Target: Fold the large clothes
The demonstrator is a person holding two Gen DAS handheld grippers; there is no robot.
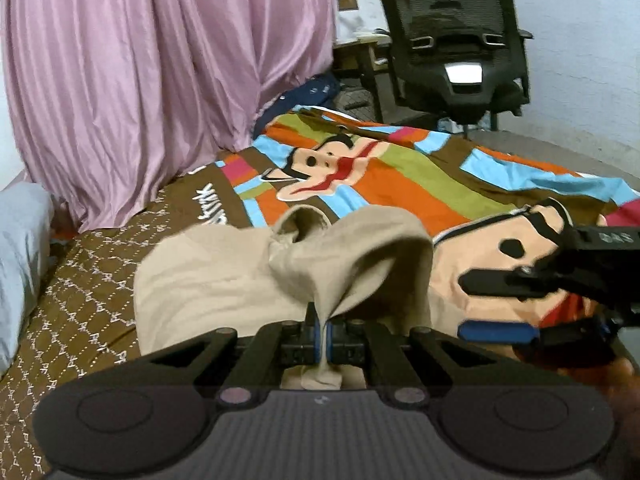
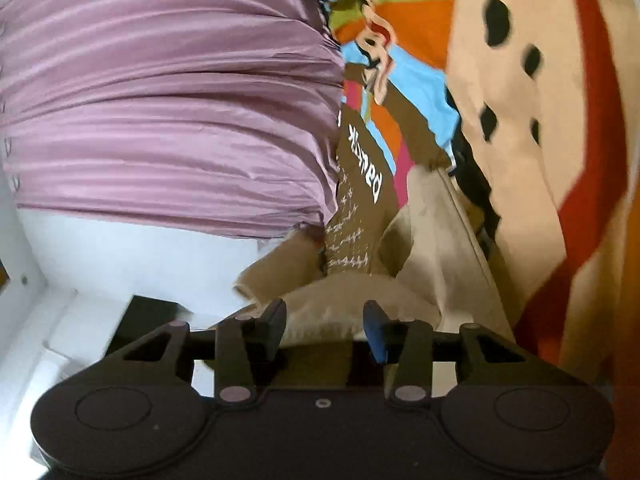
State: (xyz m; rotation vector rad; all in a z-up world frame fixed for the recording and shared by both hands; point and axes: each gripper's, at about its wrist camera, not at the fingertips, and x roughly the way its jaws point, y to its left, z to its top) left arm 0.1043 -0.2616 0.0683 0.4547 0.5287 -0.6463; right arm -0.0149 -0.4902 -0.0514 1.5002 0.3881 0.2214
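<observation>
A beige garment [image 1: 224,276] lies on a colourful cartoon bedspread [image 1: 400,184]. My left gripper [image 1: 323,336] is shut on a fold of the beige cloth and lifts it into a peak. My right gripper [image 1: 496,306] shows at the right of the left wrist view, open, just right of the garment. In the right wrist view my right gripper [image 2: 326,320] is open with beige cloth [image 2: 436,248] lying between and beyond its fingers; nothing is pinched.
A pink curtain [image 1: 160,80] hangs at the far left of the bed. A black office chair [image 1: 460,40] stands beyond the bed's far edge. A grey pillow [image 1: 20,256] lies at the left. The brown patterned bedspread border [image 1: 80,312] is in front left.
</observation>
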